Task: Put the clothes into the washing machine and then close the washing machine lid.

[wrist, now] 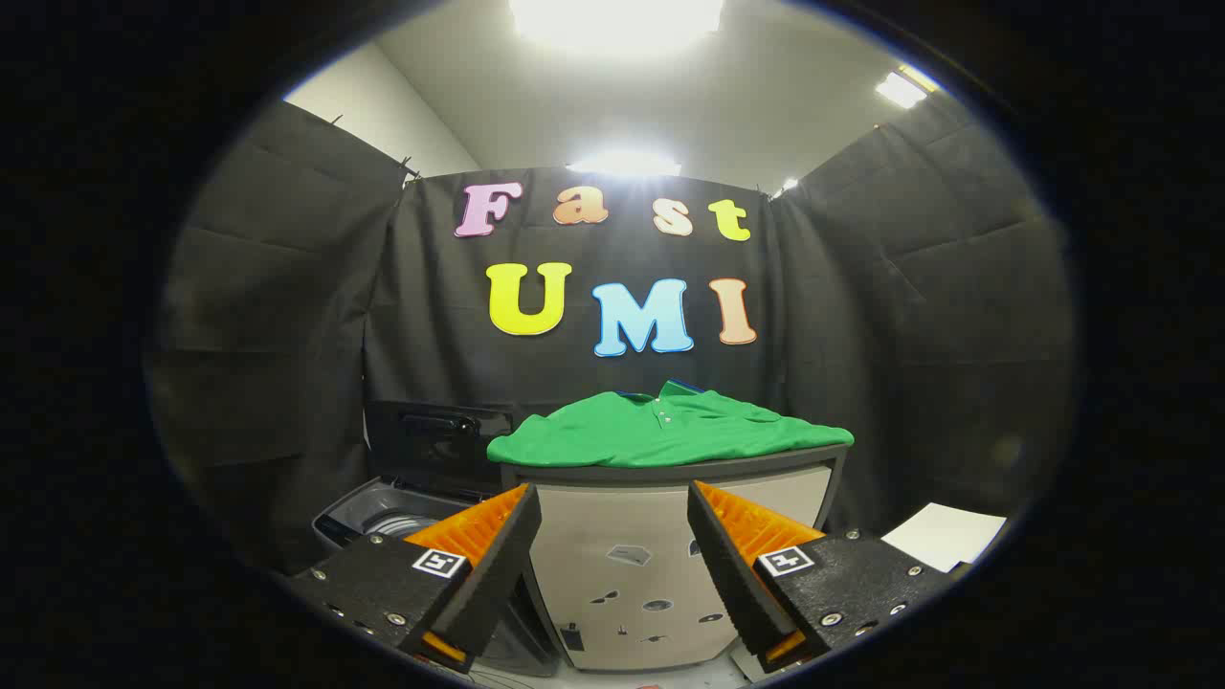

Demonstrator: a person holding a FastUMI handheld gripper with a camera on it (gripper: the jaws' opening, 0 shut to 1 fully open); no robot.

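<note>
Washing machine (383, 517) low at 10 o'clock from gripper, lid (435, 435) raised upright behind tub opening, handle on lid face. Gripper (612, 507) at 6 o'clock, fingers spread wide apart, nothing between them, tips short of cabinet front. Cabinet (622, 565) straight ahead at 12 o'clock, just beside washer, small stickers on pale front panel. Green polo shirt (660, 431) spread flat on cabinet top, collar toward far wall. White sheet (943, 536) low at 3 o'clock.

Bright ceiling lights (617, 19) blow out into glare overhead; the booth below sits dimmer, sharp centrally, fisheye-curved toward its edges.
</note>
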